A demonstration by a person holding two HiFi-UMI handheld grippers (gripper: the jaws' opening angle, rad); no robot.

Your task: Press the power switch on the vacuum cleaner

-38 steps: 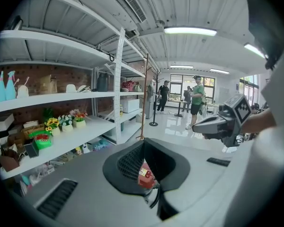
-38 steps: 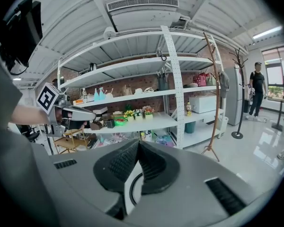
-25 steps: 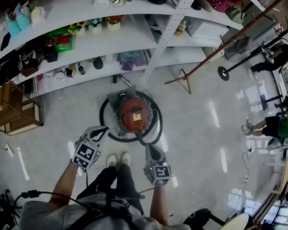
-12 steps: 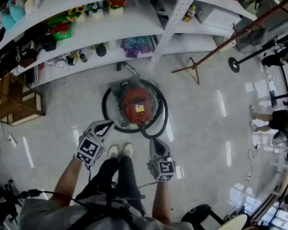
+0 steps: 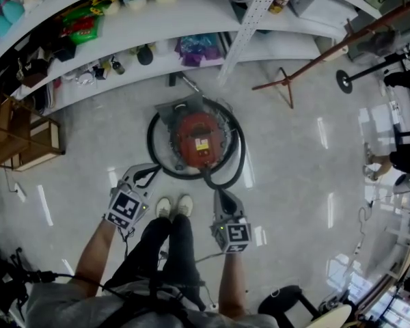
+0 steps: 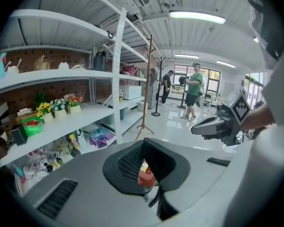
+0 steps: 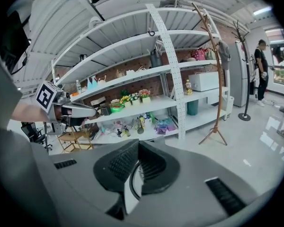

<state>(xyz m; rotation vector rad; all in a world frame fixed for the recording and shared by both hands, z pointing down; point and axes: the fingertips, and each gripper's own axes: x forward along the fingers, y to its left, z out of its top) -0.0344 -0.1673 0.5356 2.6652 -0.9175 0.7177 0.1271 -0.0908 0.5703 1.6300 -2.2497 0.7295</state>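
The red round vacuum cleaner (image 5: 195,134) stands on the floor in front of the shelves, with its black hose (image 5: 236,162) coiled around it. I cannot pick out a power switch on its top, only a small yellow label. My left gripper (image 5: 152,169) is shut and empty, its tips at the hose's near left side. My right gripper (image 5: 218,194) is also shut and empty, pointing at the hose loop from below. In the left gripper view a bit of the red vacuum body (image 6: 146,175) shows behind the closed jaws (image 6: 143,144). The right gripper view's jaws (image 7: 138,144) meet over the floor.
White shelving (image 5: 191,16) packed with toys and small goods runs behind the vacuum. A wooden crate (image 5: 17,145) stands at left and a wooden coat stand (image 5: 285,80) at right. The person's shoes (image 5: 175,206) are between the grippers. Other people stand far right.
The head view has tipped, so shelves and vacuum sit higher in the picture. Both grippers stay shut and keep about the same distance from the hose.
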